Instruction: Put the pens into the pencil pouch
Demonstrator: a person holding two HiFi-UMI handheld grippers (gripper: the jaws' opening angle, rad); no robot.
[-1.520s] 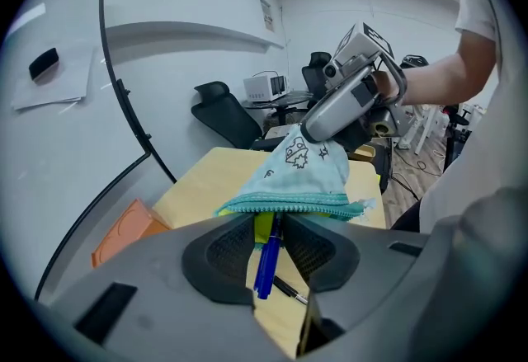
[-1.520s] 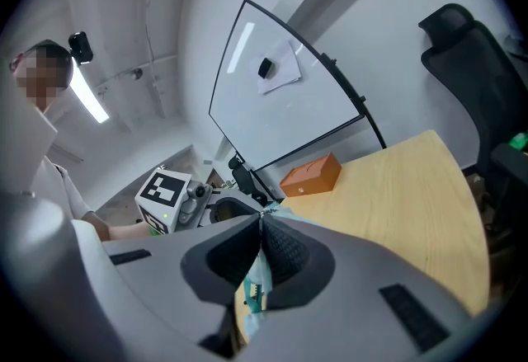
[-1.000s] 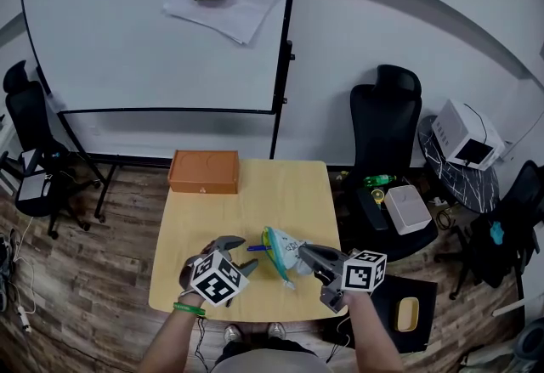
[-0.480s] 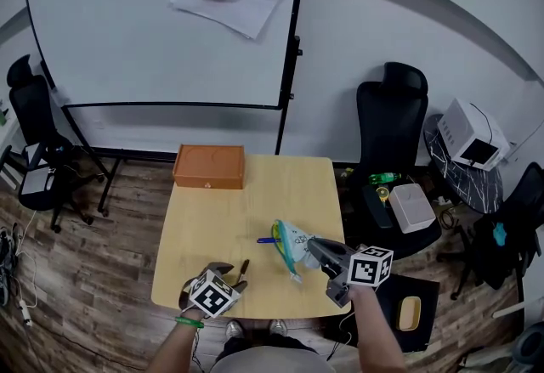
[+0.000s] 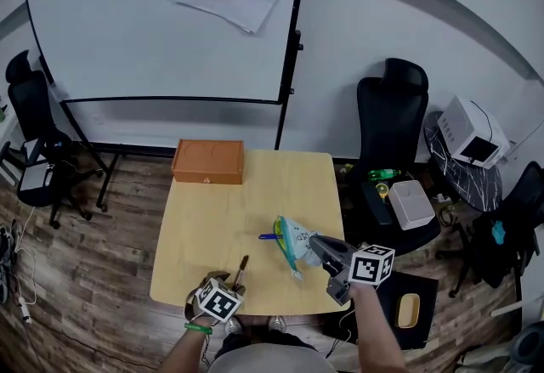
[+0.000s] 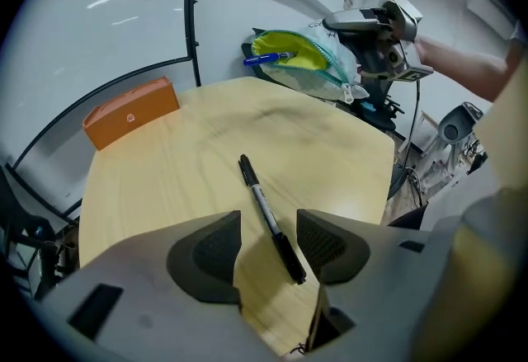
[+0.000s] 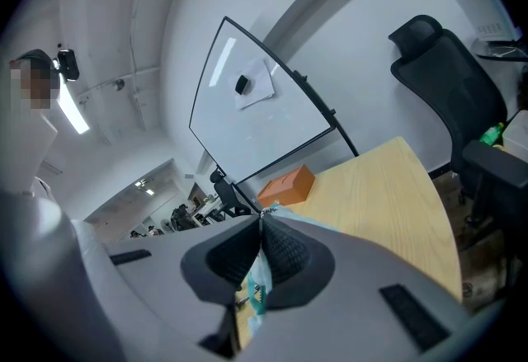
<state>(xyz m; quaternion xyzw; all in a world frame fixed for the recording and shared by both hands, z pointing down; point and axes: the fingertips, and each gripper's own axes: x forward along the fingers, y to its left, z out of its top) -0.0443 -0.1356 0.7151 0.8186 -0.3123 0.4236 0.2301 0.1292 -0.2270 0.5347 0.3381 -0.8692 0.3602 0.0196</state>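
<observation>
Near the table's (image 5: pixel 255 184) six o'clock edge, your left gripper (image 6: pixel 268 241) straddles the black pen (image 6: pixel 266 212), jaws apart. Close on it, then carry it toward two o'clock, where your right gripper (image 7: pixel 262 257) pinches the pouch (image 5: pixel 293 242).

The wooden table (image 5: pixel 212 218) bears an orange box (image 5: pixel 207 161) at its far edge and a black pen (image 6: pixel 265 212).

Left gripper (image 6: pixel 268 243) and right gripper (image 7: pixel 262 251): grey moulded bodies with dark textured pads (image 6: pixel 216 249). Each carries a white cube (image 5: pixel 371 266) bearing black square markers. Green wristband (image 5: pixel 197 328) on the left wrist. Pale grey top (image 5: pixel 263 360).
</observation>
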